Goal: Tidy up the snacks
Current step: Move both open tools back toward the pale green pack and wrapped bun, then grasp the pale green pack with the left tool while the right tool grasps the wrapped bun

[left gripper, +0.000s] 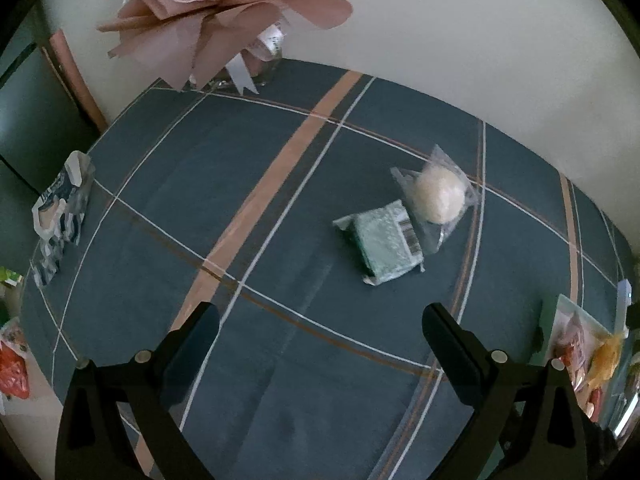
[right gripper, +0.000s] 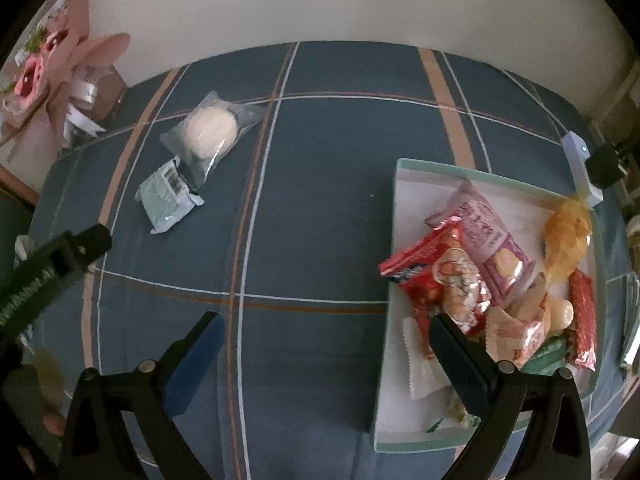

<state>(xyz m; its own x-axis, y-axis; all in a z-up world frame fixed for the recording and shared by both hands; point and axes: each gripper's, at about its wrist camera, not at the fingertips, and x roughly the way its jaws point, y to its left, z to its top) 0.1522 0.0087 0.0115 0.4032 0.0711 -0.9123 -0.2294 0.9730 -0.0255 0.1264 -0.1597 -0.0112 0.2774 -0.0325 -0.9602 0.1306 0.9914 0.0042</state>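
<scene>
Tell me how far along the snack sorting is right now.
Mostly done: a pile of packets already sits in the box. Nothing is in hand; the left claw and right claw are both open and empty. Left on the cloth: the green packet and the clear-wrapped round bun.

A dark blue plaid tablecloth with tan and white stripes carries a clear-wrapped pale round bun; touching it, a pale green foil packet; well apart, a white shallow tray with a green rim; a pink paper-wrapped bouquet at the far corner.
</scene>
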